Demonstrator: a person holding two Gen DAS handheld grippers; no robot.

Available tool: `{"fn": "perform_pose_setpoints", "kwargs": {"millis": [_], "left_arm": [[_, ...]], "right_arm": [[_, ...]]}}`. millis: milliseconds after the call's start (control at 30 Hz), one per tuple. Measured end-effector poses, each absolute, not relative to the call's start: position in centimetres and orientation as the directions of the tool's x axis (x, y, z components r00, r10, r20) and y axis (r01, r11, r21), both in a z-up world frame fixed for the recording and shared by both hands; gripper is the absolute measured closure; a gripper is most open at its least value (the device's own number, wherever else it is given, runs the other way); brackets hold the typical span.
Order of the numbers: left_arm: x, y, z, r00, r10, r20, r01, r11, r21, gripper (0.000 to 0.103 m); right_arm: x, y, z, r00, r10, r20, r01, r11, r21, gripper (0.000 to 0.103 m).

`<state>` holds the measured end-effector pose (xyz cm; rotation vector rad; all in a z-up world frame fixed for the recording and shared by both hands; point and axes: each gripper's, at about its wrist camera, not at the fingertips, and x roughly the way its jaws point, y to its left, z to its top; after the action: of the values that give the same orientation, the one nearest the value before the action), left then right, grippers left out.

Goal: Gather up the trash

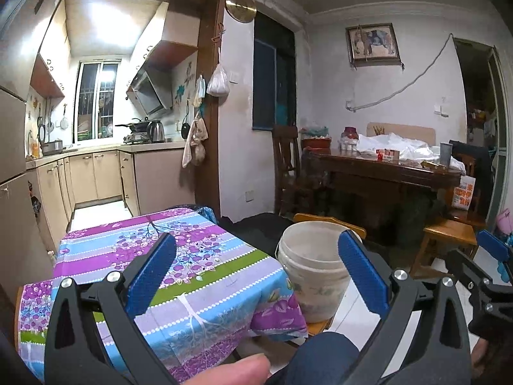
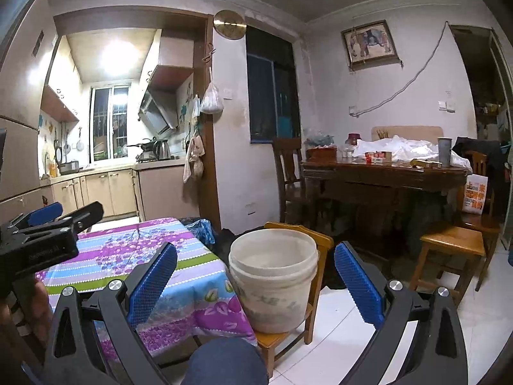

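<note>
Two hand-held grippers (image 1: 256,266) (image 2: 255,272) agape, one bucket (image 2: 274,276).

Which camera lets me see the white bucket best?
The right wrist view. There the white bucket shows whole, rim to base, standing on a small wooden chair between the open fingers. In the left wrist view, a blue finger pad covers the bucket's right side and the tablecloth hides its lower left edge.
</note>
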<state>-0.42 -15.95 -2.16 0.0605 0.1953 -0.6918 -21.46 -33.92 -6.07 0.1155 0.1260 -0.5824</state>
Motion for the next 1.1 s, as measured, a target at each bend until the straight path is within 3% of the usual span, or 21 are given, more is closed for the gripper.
{"fn": "perform_pose_setpoints", "kwargs": {"millis": [1100], "left_arm": [[-1.7,-15.4,-3.4,0.734,-0.649,-0.2,0.661,0.75,-0.007,0.006]], "right_arm": [[-21.3,-35.0,-5.4,0.796,-0.597,-0.103,0.604,0.794,0.067,0.005]]}}
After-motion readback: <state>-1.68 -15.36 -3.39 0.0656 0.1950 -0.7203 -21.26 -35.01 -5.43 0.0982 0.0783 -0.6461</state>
